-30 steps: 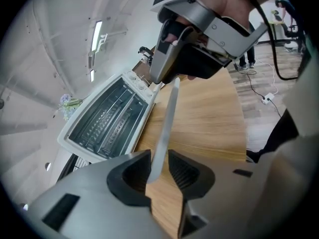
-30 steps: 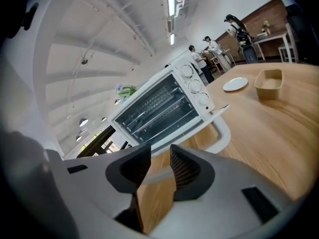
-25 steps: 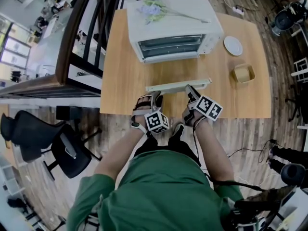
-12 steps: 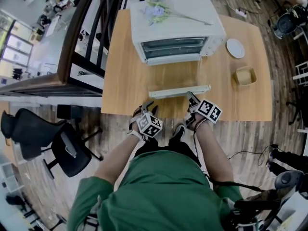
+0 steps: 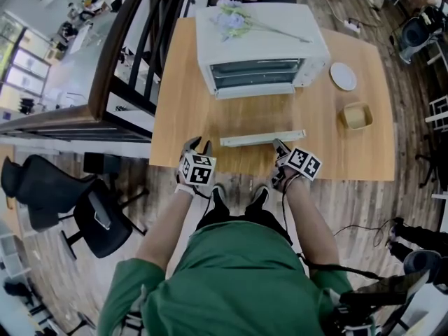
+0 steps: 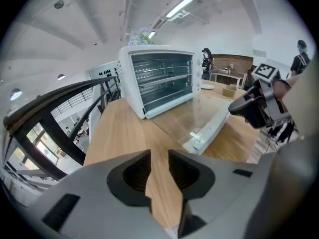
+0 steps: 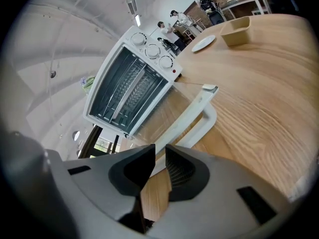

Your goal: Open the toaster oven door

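The white toaster oven [image 5: 259,44] stands at the back of the wooden table [image 5: 178,114]. Its glass door [image 5: 260,114] hangs fully open, lying flat, with the white handle [image 5: 262,139] toward me. My right gripper [image 5: 281,147] sits just short of the handle's right end, apart from it. Its jaws have just been closing a little and stand open, with only table wood between them [image 7: 159,166]. Over the table's front edge, left of the door, is my left gripper [image 5: 194,144]. It is open and holds nothing [image 6: 159,169].
A white plate [image 5: 343,76] and a small wooden box [image 5: 355,115] sit on the table's right side. Artificial flowers [image 5: 234,21] lie on top of the oven. A black railing [image 5: 119,54] runs along the table's left, and a black chair [image 5: 70,201] stands below it.
My left gripper has swung left along the table's front edge and rolled. The right gripper has sunk slightly and drawn back from the handle. The door stays open flat.
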Motion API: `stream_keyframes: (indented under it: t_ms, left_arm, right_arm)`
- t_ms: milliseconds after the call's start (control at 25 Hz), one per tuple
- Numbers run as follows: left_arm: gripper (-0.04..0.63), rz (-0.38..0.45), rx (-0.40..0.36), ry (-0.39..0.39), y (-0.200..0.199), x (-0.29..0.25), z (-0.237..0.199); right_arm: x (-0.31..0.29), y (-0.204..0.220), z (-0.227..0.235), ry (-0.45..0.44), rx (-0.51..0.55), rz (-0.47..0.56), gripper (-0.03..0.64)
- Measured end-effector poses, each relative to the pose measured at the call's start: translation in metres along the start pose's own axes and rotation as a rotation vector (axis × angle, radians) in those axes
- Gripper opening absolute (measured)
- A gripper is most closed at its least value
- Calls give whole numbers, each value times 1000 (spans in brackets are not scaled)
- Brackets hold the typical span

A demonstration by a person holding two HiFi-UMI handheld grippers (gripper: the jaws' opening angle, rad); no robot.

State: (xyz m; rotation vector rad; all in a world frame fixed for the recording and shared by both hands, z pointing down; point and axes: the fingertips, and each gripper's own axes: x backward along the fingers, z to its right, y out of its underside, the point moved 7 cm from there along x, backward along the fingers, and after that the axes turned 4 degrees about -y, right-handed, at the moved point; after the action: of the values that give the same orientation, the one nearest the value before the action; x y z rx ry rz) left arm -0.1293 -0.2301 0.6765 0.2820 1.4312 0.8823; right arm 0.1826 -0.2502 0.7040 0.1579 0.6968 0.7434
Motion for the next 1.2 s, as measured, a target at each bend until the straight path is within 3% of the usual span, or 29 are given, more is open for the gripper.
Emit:
stream_keyframes:
  t_ms: [200, 560, 880, 1200]
  left_arm:
    - [121, 46, 54, -22, -20, 5, -9]
    - [121, 193, 110, -28, -79, 18, -23]
    - [121, 353, 168, -21, -148, 50, -50]
    - [121, 497, 188, 23, -195, 82, -50]
  right_arm:
    - [10, -12, -14, -10, 47, 49, 81]
    - [30, -51, -77, -35, 282, 172, 71]
    - [56, -93, -162, -124, 551, 309, 63]
    - [84, -116, -235, -185, 801, 450, 64]
